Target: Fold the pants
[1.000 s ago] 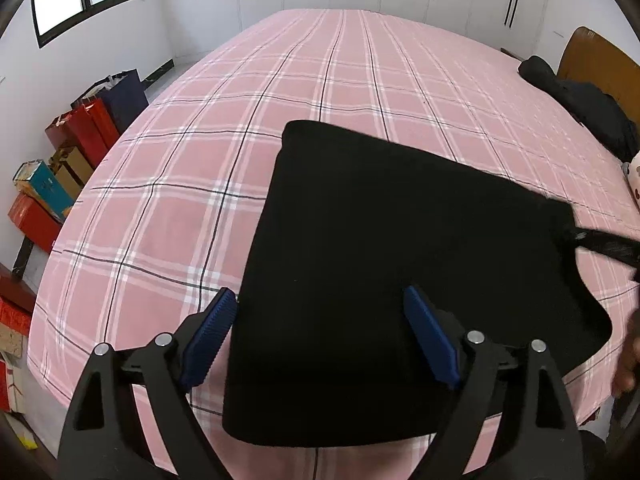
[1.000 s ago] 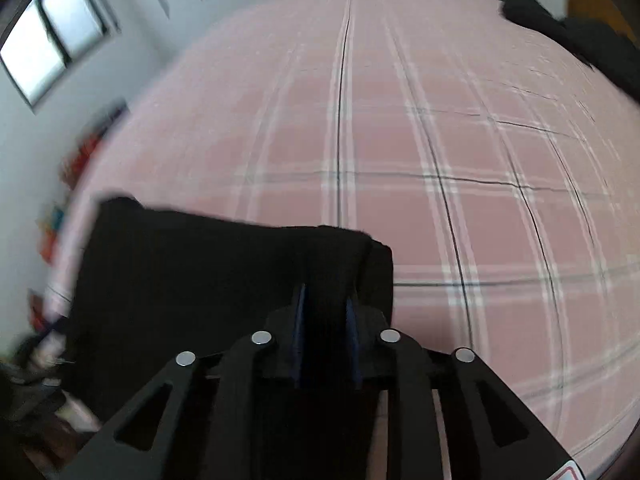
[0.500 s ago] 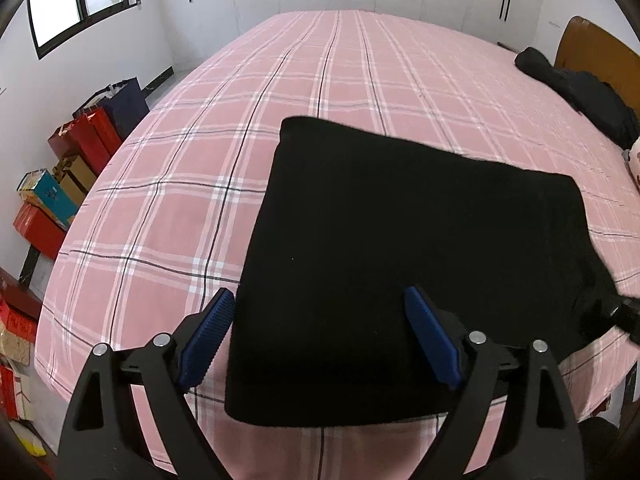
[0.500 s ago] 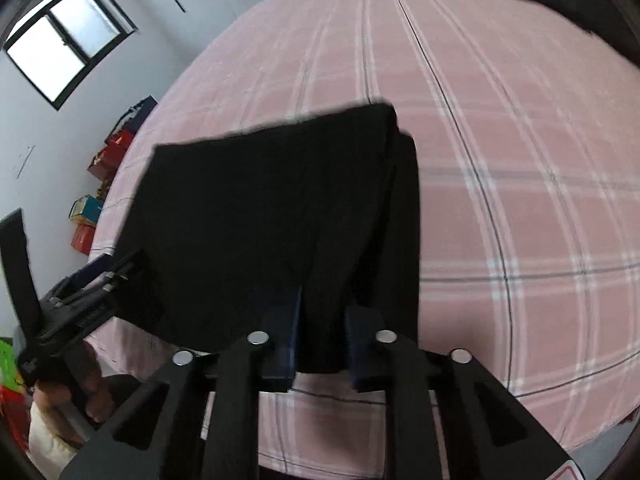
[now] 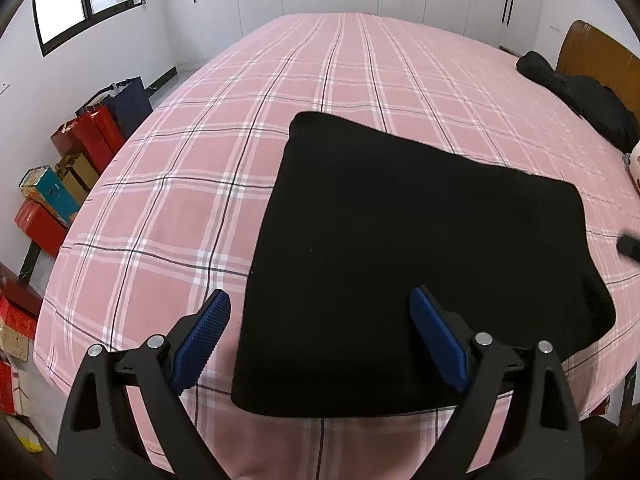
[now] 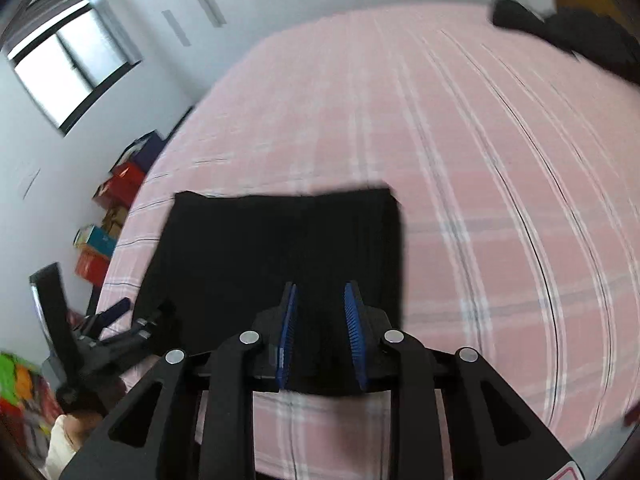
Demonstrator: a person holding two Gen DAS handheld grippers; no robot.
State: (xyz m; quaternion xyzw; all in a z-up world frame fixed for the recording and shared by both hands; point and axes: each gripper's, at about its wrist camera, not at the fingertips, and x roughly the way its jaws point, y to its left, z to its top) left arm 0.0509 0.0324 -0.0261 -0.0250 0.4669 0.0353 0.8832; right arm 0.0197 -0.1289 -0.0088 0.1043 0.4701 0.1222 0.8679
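Pink plaid bedsheet (image 5: 224, 184) covers the wide bed, and the black fabric pants (image 5: 420, 264) lie on it near its front edge, folded into a flat, roughly square packet, so the folding looks nearly done. Left claw (image 5: 320, 336) hangs above the packet's near edge, jaws spread wide and widening, gripping nothing. Right claw (image 6: 322, 332) is narrow but opening, empty above the cloth, probably letting go.

Black pants (image 5: 420, 248) – folded flat – at the bed's near edge
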